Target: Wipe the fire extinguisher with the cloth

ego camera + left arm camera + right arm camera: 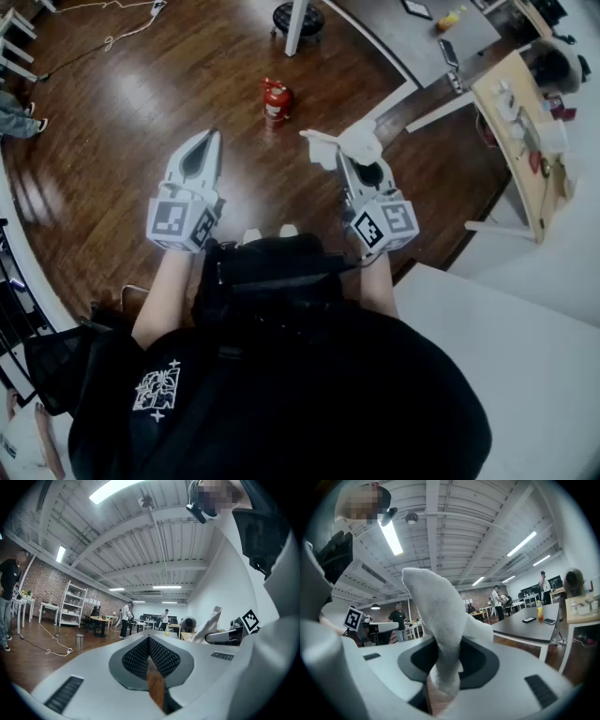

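A small red fire extinguisher (276,101) stands upright on the wooden floor, ahead of both grippers and well apart from them. My right gripper (354,159) is shut on a white cloth (345,145), which sticks up between its jaws in the right gripper view as a tall white cloth (440,630). My left gripper (208,141) is shut with nothing between its jaws, and its tips (149,641) meet in the left gripper view. Both grippers are held level at waist height, pointing forward across the room.
A dark table (427,42) with a phone and a bottle stands at the far right, and a light wooden desk (525,141) with clutter beside it. A white surface (525,366) lies at my right. A stool base (298,19) stands beyond the extinguisher. Other people stand farther back.
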The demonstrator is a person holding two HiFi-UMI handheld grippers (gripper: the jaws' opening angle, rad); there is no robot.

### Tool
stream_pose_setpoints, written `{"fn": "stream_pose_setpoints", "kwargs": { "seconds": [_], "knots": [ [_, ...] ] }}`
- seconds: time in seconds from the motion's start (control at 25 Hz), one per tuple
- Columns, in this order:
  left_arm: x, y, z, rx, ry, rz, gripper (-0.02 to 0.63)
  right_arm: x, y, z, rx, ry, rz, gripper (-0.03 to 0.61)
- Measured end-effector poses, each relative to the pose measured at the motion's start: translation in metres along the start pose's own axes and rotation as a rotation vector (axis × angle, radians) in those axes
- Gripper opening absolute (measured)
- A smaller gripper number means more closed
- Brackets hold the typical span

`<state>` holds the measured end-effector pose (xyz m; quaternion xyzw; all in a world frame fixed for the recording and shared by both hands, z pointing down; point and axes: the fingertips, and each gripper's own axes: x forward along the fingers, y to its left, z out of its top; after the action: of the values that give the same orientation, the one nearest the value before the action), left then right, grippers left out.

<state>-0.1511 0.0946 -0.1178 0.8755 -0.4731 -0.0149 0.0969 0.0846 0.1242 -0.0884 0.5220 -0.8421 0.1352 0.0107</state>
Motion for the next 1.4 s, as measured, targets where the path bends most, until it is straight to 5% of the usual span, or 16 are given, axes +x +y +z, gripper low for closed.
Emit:
{"fn": "stream_pose_setpoints", "kwargs": {
  "seconds": [0.52, 0.88, 1.16, 1.4],
  "knots": [
    [0.018, 0.017, -0.016, -0.009, 0.019, -0.022, 0.002, 0.023, -0.013, -0.018, -0.008, 0.031, -0.014, 0.140],
    [0.112, 0.055, -0.051, -0.012, 0.046, 0.033, 0.002, 0.121, -0.103, -0.039, -0.010, 0.069, 0.060, 0.140],
    [0.200, 0.097, -0.154, -0.024, 0.013, 0.026, 0.003, 0.210, -0.183, -0.141, -0.002, 0.077, 0.151, 0.140],
    [0.256, 0.140, -0.318, -0.014, 0.029, 0.024, 0.003, 0.281, -0.246, -0.291, -0.014, 0.120, 0.198, 0.140]
  ]
}}
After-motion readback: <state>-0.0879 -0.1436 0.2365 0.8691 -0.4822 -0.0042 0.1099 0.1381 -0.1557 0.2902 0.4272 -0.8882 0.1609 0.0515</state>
